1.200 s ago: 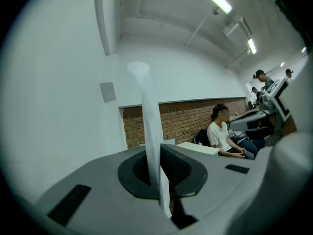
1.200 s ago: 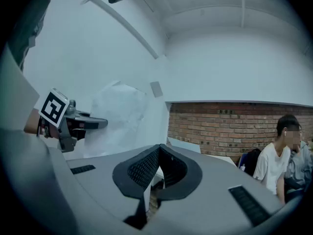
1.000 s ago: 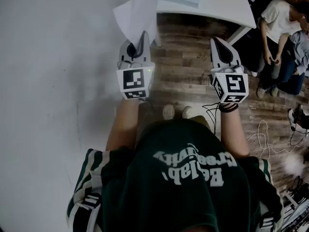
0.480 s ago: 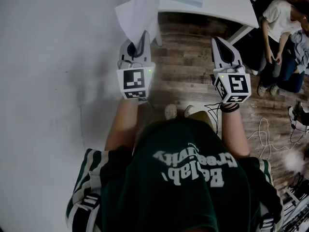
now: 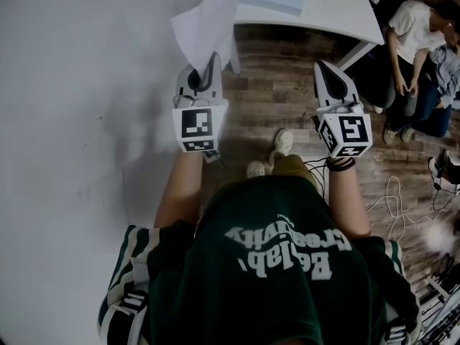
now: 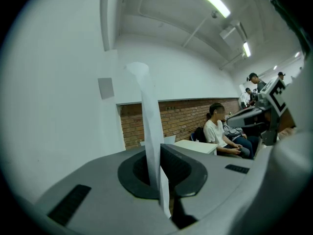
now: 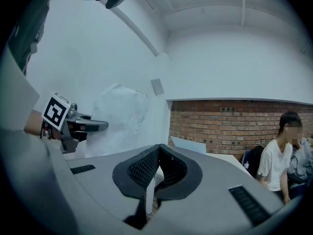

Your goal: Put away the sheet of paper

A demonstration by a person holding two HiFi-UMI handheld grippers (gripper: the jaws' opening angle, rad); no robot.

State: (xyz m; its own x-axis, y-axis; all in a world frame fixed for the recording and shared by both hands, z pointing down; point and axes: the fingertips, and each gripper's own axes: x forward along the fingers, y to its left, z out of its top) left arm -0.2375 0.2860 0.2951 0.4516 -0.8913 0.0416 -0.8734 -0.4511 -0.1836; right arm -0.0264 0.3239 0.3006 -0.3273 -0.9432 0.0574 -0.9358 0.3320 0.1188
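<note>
Both forearms reach forward, level, above a wood floor (image 5: 277,95). The left gripper (image 5: 213,60) is clamped on the paper (image 5: 207,16), which rises upright near a white wall (image 5: 72,85). The left gripper view shows it edge-on between the jaws. The right gripper (image 5: 322,67) is closed, empty. A desk (image 5: 338,9) lies ahead, a seated person (image 5: 413,31) beside it.

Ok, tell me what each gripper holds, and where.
Left gripper pinches the sheet of paper near one edge, jaws shut on it. Right gripper shut, empty.

White sheet of paper (image 5: 208,20), slightly creased, upright, pinched in left tongs (image 5: 213,56)
</note>
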